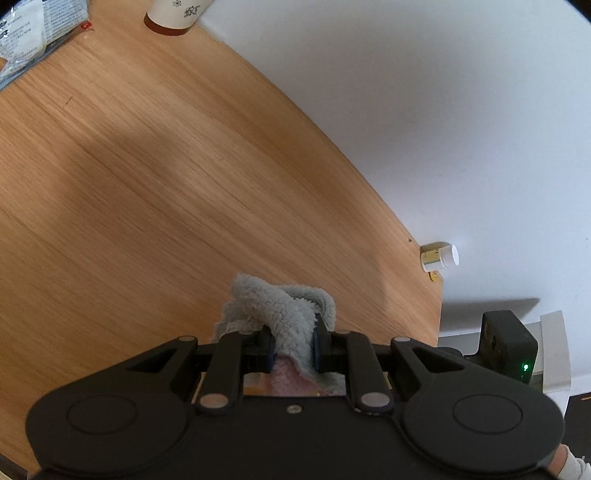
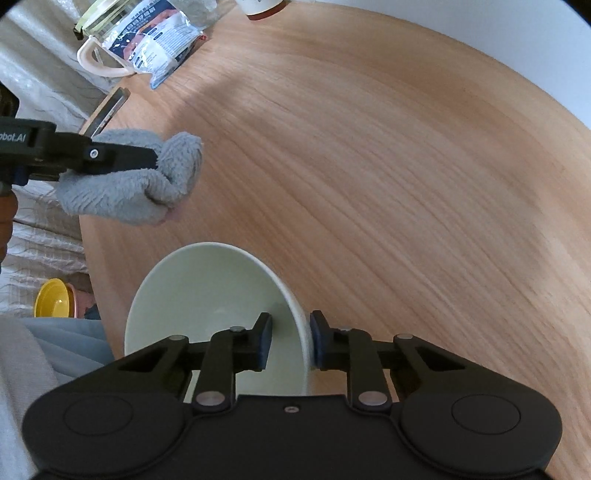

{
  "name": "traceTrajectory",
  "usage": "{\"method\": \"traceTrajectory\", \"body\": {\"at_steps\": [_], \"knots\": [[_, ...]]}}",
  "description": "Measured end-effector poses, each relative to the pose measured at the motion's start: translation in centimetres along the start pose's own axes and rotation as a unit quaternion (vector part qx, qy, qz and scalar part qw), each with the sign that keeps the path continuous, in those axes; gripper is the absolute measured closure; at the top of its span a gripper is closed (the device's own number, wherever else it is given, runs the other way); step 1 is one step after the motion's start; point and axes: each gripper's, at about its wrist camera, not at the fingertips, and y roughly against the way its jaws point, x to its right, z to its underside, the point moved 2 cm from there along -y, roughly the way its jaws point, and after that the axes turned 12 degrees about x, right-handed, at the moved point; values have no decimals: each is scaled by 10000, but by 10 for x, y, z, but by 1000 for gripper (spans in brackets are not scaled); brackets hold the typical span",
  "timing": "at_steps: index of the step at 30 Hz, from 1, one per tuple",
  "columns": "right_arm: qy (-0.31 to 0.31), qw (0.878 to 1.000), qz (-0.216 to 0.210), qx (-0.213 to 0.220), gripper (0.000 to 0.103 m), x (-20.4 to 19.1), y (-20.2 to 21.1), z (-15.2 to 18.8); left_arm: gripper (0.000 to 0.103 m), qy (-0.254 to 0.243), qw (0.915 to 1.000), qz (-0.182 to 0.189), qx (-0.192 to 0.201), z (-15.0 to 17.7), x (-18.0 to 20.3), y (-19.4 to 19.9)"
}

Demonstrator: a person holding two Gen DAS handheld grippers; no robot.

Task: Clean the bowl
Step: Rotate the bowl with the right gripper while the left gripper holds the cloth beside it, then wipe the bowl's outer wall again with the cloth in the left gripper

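A pale green bowl stands on the wooden table near its left edge. My right gripper straddles the bowl's right rim, one finger inside and one outside, shut on the wall. In the left wrist view my left gripper is shut on a bunched grey fluffy cloth with a pink underside. From the right wrist view the same cloth hangs in the left gripper above and to the left of the bowl, apart from it. The bowl's inside looks plain.
A paper cup and a printed packet lie at the table's far end beside a clear jug. A small white-capped bottle sits by the wall. A black device is at right. A yellow bowl lies on the floor.
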Motion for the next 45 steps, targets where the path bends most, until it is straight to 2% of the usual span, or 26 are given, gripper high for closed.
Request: {"method": "traceTrajectory", "body": {"at_steps": [12,23,29,36,40,45], "knots": [[-77,9988,233,433,90,-13,12,8,87,-263,9995,66,-157,-5,6,0],[308,9922,901,811,91,-40,26,16,86,-426,9985,196,-297,-10,12,-3],[1094,9741,1659,1074,91,-69,32,22,86,-393,9981,368,-296,-19,12,-3],[2052,9425,2299,1294,91,-100,27,36,86,-378,9959,682,-470,-22,19,-10],[2063,9375,2452,1355,91,-102,27,39,86,-377,9916,962,-781,-15,27,-19],[2164,9286,2621,1487,91,-105,29,49,86,-644,9856,1130,-1084,-1,38,-28]]}}
